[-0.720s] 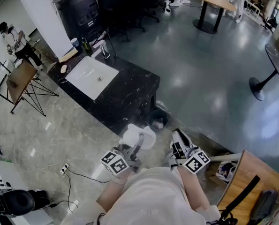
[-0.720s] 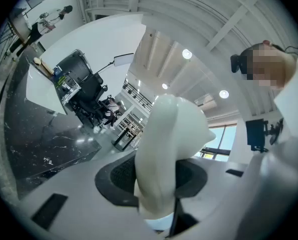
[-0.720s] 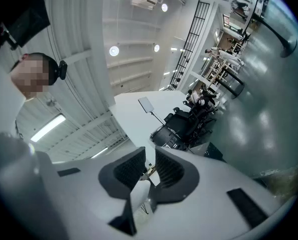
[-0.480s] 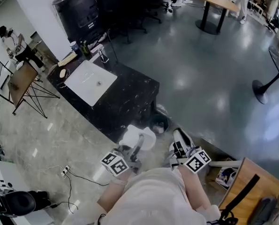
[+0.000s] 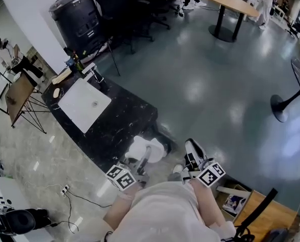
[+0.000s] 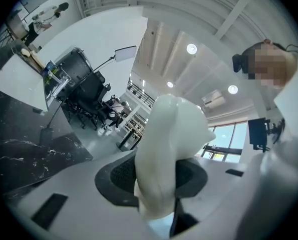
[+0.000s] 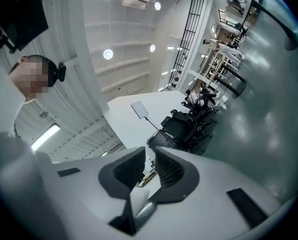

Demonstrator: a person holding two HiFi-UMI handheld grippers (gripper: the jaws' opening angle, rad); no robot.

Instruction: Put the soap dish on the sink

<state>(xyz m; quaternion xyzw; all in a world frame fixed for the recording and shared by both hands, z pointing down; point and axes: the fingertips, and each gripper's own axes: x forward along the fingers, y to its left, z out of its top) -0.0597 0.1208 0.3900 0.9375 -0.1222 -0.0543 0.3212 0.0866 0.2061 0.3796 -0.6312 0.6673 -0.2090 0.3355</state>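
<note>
Left tongs (image 6: 158, 178) clamp dish (image 6: 170, 134) by its edge for the carry. Right tongs (image 7: 147, 170) narrow, empty, spare. Sink (image 5: 83, 106) upper left, well apart.

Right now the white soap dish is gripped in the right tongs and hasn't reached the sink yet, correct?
Not quite: the soap dish is gripped in the left tongs, not the right. The left gripper view shows their pads closed on it, while the right tongs hold nothing. The rest stands: the dish hasn't reached the sink yet.
</note>
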